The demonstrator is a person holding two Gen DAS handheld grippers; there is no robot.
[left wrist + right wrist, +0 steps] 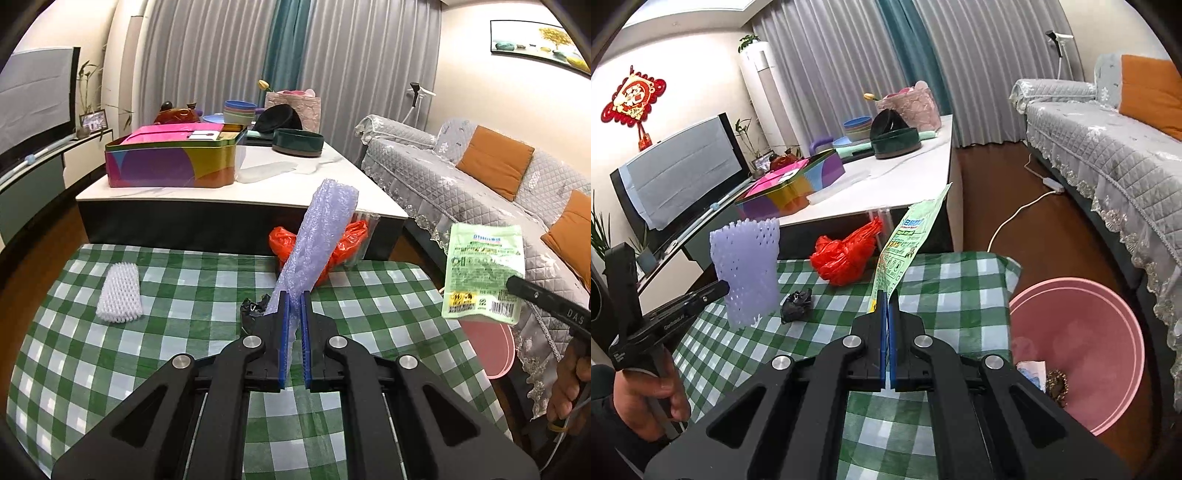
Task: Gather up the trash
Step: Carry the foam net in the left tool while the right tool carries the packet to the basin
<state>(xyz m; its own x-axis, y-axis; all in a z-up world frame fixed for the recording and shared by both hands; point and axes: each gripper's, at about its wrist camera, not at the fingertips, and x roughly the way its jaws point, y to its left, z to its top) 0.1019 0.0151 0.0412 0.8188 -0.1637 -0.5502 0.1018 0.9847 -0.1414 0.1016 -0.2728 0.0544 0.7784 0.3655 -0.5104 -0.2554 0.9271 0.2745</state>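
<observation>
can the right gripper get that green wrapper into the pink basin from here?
Probably yes. The right gripper is shut on the green printed plastic wrapper, held up off the table, and the round pink plastic basin sits open just to its right, nothing visible between them.

Even, soft indoor light fills both fisheye views, brightest on the glossy white marble-top coffee table (207, 192), which shows mild glare. Straight lines bow outward, dark vignetting rims the corners, and focus stays fairly sharp throughout.
</observation>
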